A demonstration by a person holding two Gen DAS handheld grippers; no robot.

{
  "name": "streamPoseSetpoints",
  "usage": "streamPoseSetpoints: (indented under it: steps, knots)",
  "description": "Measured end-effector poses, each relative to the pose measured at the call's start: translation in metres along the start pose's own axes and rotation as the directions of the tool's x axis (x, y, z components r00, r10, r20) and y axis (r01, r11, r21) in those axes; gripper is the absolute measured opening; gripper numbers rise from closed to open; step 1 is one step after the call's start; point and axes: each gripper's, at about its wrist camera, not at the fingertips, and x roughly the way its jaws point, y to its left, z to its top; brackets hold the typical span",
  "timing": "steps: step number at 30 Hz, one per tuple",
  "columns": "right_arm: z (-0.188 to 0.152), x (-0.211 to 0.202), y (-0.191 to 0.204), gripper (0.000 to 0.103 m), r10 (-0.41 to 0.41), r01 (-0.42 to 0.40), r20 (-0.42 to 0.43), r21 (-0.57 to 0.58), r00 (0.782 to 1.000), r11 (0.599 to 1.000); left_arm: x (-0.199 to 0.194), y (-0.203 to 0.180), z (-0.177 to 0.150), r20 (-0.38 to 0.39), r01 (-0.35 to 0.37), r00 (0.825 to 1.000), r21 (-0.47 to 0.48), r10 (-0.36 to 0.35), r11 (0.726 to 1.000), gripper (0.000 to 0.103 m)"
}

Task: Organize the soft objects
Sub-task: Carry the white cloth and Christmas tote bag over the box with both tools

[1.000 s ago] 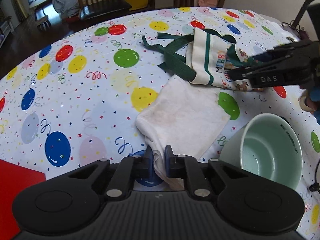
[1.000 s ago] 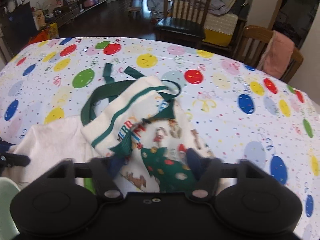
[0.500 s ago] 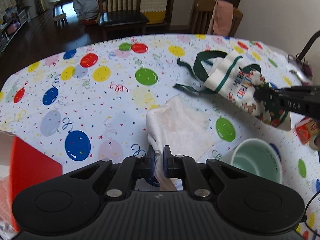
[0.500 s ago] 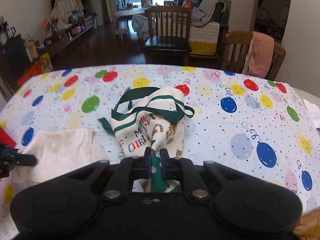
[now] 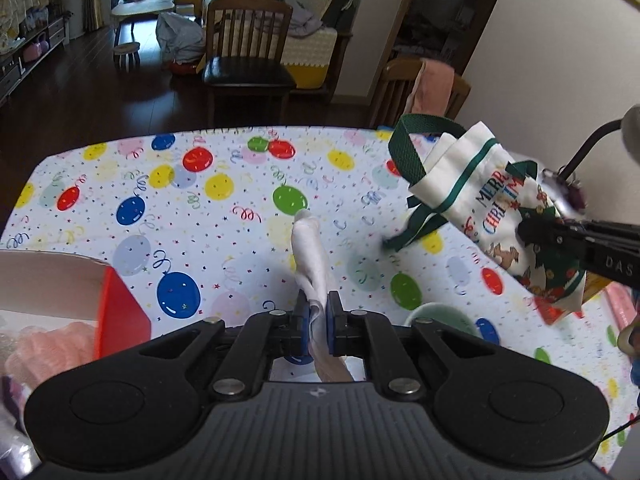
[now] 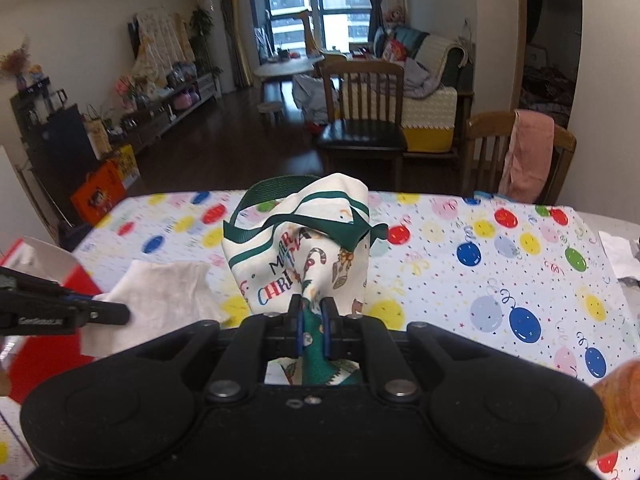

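Overhead, two cloths hang pinched above a party table.
Left claw: clamped tight on a corner of the white cloth, which hangs from it in a narrow fold above the table.
Right claw: jaws just closed, now pinching the green-printed end of the Christmas bag; the bag hangs from it, clear of the table.
Bag, from the left side: its green handles loop free, one strap end trailing low toward the tablecloth; the lettering reads "MERRY CHRISTMAS".
Cloth and bag: side by side, apart, cloth to the left of the bag.
Table: covered in a white sheet with coloured balloons.
Box: red, open-topped, at the table's near-left edge, just beside the left claw; something pink lies in it.
Bowl: pale green, on the table below the claws, partly hidden behind the left one.
Beyond: wooden chairs at the far edge.
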Motion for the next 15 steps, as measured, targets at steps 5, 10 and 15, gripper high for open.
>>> streamPoseSetpoints:
  steps: [5,10,15]
  knots:
    - [0.003,-0.032,0.019,0.008,0.027,-0.027,0.032,-0.011,0.999,1.0,-0.032,0.003,-0.003,0.042,0.024,0.999,-0.015,-0.023,1.0,0.008]
    - [0.005,-0.056,0.036,0.008,0.051,-0.05,0.051,-0.013,0.997,0.999,-0.062,0.009,-0.007,0.067,0.036,0.997,-0.025,-0.035,0.999,0.008]
    - [0.008,-0.074,0.054,0.008,0.076,-0.076,0.071,-0.004,0.995,0.997,-0.089,0.018,-0.011,0.068,0.042,0.997,-0.05,-0.038,0.998,0.008]
